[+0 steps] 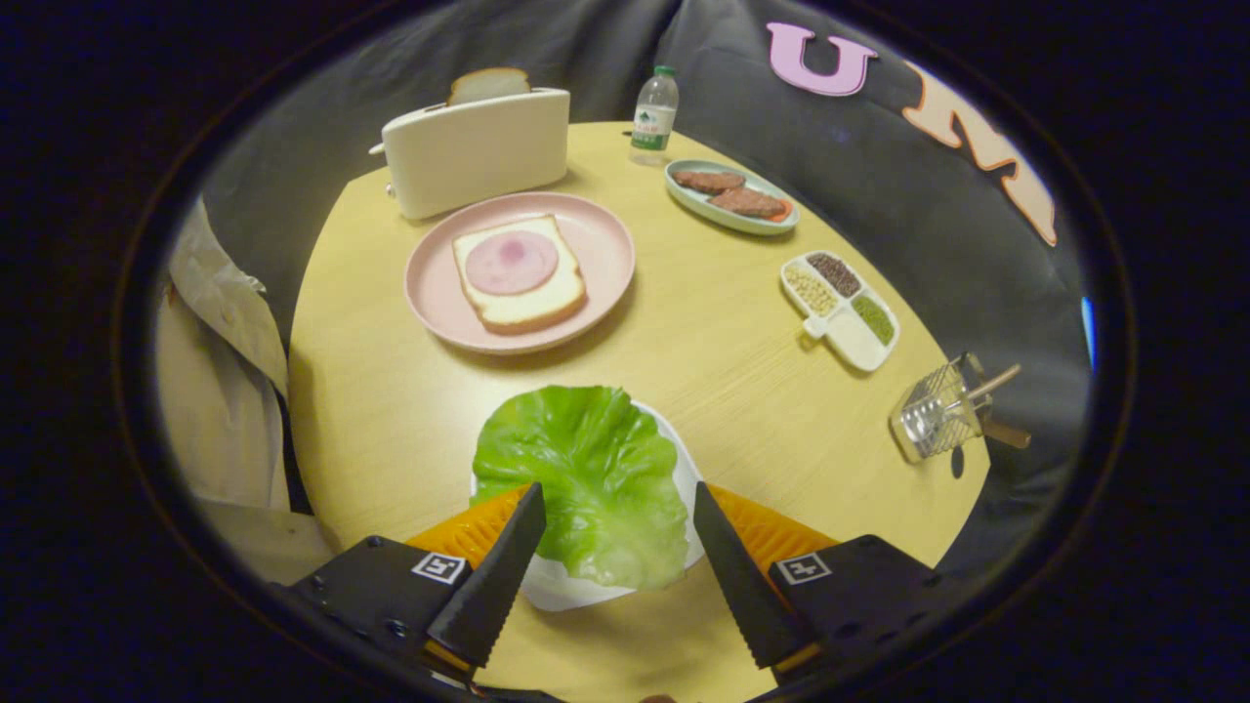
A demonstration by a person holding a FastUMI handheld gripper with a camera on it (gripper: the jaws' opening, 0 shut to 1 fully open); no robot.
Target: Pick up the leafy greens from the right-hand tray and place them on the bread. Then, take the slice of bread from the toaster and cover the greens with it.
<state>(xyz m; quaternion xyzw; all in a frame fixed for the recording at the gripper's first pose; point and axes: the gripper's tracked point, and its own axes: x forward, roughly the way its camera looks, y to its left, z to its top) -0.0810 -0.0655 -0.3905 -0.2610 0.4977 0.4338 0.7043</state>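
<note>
The gripper (pixel 615 547) hung spread, fingers flanking the lettuce leaf (pixel 586 478) on its white tray (pixel 566 591), not pinching.

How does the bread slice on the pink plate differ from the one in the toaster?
The plate slice lies flat, carrying a round ham piece; the toaster slice stands upright, bare, only its top showing above the toaster. Both are pale, crusted bread. The gripper is open, fingers astride the lettuce leaf.
</note>
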